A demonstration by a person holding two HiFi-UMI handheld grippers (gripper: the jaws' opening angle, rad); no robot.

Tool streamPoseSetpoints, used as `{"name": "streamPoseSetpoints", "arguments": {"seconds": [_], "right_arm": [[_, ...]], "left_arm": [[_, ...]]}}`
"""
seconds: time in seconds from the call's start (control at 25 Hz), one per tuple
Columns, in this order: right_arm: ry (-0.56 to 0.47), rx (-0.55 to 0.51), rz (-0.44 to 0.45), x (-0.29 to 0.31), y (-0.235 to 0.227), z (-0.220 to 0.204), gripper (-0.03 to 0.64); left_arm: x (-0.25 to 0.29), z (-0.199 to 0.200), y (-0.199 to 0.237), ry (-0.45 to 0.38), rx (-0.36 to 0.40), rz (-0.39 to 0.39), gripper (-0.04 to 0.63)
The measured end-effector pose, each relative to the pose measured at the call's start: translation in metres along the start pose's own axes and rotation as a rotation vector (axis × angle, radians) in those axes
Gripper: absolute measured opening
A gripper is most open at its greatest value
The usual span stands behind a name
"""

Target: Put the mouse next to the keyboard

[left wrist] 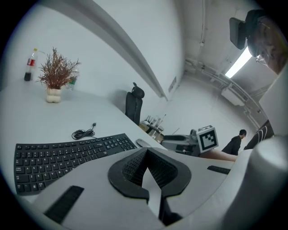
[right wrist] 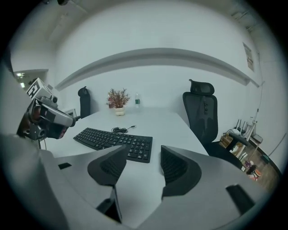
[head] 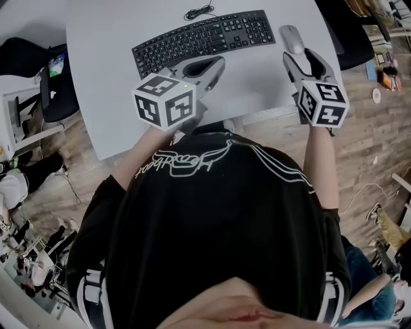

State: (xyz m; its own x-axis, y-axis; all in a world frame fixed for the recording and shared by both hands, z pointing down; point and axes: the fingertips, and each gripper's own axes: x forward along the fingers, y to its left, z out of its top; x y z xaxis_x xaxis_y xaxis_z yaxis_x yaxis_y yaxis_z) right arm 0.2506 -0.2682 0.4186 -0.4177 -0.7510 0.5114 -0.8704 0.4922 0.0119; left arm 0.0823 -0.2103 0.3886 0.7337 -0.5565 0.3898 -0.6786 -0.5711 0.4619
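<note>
One grey mouse [head: 292, 38] lay on the white table [head: 103, 77] just beside the number-pad end of the black keyboard [head: 204, 38], with a narrow strip of bare table between the two. Its long axis ran across the keyboard's length, roughly square to the keyboard's long edge, so one end faced the person and the other the far side of the table. Which end was its front could not be made out. Just short of the mouse's near end, off that same number-pad end, the right gripper [head: 300, 59] pointed toward the mouse. Its jaws stood wide apart, and its own view showed only bare tabletop between the pads. The left gripper [head: 217, 64] was on the near side of the keyboard, close to its front edge, aimed at the right half of the keys. Its jaws were pressed together tip to tip with nothing between them. A coiled black cable [head: 199, 11] lay just past the keyboard's far edge. Well beyond that edge stood a small potted plant [left wrist: 56, 76] with a bottle [left wrist: 30, 65] near it. A black office chair [right wrist: 202, 112] stood off the table, beyond the keyboard's number-pad end.
</note>
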Motion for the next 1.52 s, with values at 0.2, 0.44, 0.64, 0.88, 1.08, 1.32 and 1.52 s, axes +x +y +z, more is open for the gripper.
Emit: {"name": "streamPoseSetpoints", "arguments": {"seconds": [0.2, 0.44, 0.64, 0.88, 1.08, 1.32, 1.52], "right_arm": [[-0.045, -0.018, -0.008, -0.033, 0.026, 0.010, 0.050], [-0.107, 0.006, 0.090, -0.064, 0.064, 0.028, 0.009], [-0.146, 0.010, 0.183, -0.087, 0.103, 0.037, 0.009], [-0.178, 0.027, 0.222, -0.115, 0.159, 0.042, 0.009], [-0.212, 0.043, 0.228, -0.141, 0.212, 0.047, 0.009], [-0.211, 0.045, 0.210, -0.163, 0.258, 0.045, 0.009], [-0.214, 0.054, 0.182, -0.175, 0.280, 0.040, 0.009]], "left_arm": [[-0.025, 0.013, -0.030, -0.065, 0.050, 0.002, 0.008], [-0.038, 0.019, -0.060, -0.068, 0.124, -0.028, 0.008], [-0.045, 0.015, -0.075, -0.051, 0.162, -0.066, 0.008], [-0.086, 0.002, -0.085, -0.053, 0.190, -0.099, 0.008], [-0.133, -0.010, -0.090, -0.061, 0.209, -0.117, 0.008], [-0.181, -0.022, -0.096, -0.066, 0.234, -0.140, 0.008], [-0.206, -0.033, -0.099, -0.073, 0.248, -0.159, 0.008]]}}
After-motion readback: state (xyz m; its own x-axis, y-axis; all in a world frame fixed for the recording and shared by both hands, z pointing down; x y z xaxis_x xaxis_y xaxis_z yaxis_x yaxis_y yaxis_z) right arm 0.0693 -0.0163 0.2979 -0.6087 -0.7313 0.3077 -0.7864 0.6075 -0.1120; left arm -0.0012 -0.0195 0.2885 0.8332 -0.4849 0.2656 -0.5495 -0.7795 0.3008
